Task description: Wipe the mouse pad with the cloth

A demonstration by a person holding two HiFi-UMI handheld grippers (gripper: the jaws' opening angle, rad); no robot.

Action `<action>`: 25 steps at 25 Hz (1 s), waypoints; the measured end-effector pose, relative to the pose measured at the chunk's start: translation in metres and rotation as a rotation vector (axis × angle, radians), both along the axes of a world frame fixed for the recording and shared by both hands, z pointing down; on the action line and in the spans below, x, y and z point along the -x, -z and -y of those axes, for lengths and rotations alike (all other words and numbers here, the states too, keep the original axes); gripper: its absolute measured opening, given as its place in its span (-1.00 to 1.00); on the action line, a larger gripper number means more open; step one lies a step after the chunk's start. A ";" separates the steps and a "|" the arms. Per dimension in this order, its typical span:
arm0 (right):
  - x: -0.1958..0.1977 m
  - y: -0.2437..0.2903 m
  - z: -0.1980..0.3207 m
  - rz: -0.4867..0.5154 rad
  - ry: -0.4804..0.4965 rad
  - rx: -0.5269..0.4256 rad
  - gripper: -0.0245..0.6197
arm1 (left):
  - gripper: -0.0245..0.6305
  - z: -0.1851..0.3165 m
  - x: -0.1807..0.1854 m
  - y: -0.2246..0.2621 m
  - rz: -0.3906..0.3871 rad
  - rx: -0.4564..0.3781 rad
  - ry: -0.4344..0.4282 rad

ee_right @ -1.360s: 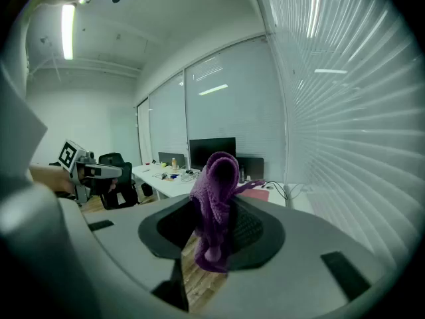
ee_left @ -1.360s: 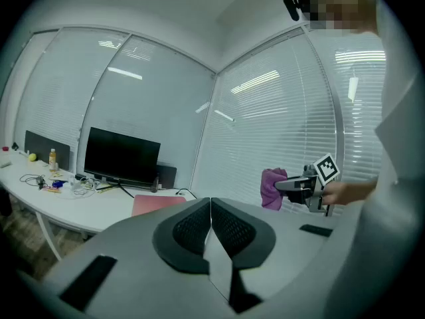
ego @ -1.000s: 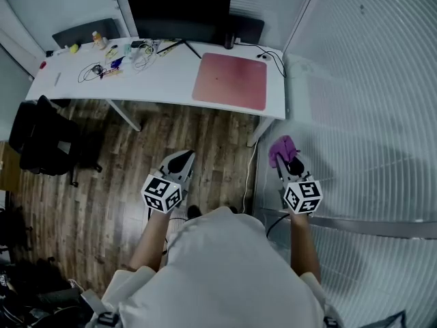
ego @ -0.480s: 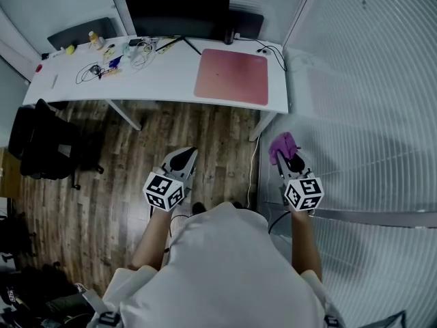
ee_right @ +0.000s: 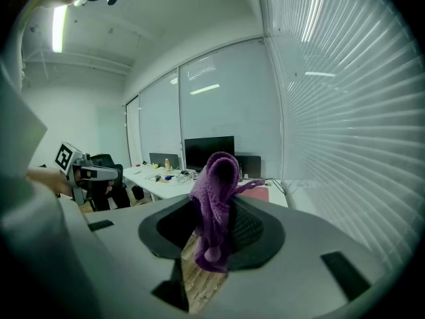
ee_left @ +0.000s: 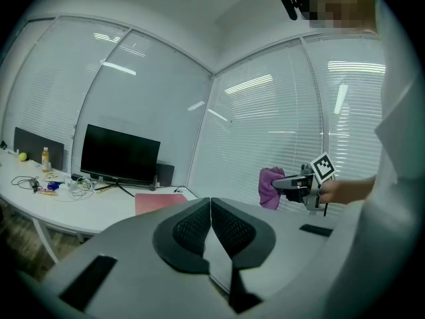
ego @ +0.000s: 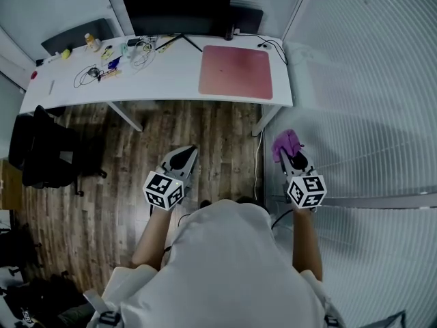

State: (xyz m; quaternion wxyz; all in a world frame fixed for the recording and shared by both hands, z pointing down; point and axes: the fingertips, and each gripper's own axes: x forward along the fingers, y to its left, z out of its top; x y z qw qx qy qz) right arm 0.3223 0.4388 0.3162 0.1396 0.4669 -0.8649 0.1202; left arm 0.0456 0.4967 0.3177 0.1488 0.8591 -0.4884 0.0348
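Person stands back from white worktop (ego: 164,80), both grippers held over the wood floor (ego: 205,135), well apart from the worktop. Right gripper (ego: 291,154) has its jaws clamped on the purple cloth (ego: 285,143). In the right gripper view the cloth is bunched between the 2 jaws, with a loop sticking up above them and a tail hanging below. Left gripper (ego: 186,153) has jaws closed together, pads touching, nothing between them. The 2 grippers are side by side at about the same height, both pointing toward the worktop.

Pink mouse pad (ego: 235,72) lies flat at the right end of the worktop, near the corner by the blinds, with nothing on it. Black monitor (ego: 176,11) sits at the back edge, left of the pad. Cables (ego: 89,74), small clutter and a bottle (ego: 89,41) are on the left half of the worktop. Black chair (ego: 48,156) is on the floor at far left.
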 end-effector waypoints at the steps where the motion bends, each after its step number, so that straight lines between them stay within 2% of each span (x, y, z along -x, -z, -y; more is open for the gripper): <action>1: 0.001 -0.001 -0.002 -0.001 -0.005 0.002 -0.50 | -0.87 -0.001 0.003 -0.001 0.001 0.002 -0.003; 6: 0.009 -0.005 -0.009 -0.015 -0.015 0.016 -0.50 | -0.87 -0.003 0.015 -0.006 -0.005 0.018 -0.009; 11: 0.007 -0.013 -0.006 -0.029 -0.015 0.026 -0.50 | -0.87 0.004 0.012 -0.017 -0.007 0.029 -0.017; 18: 0.003 -0.016 0.024 -0.026 -0.011 0.033 -0.50 | -0.87 0.029 0.009 -0.020 -0.009 0.040 -0.002; 25: 0.006 -0.018 0.080 -0.022 0.035 0.040 -0.50 | -0.87 0.076 0.000 -0.018 0.021 0.038 0.009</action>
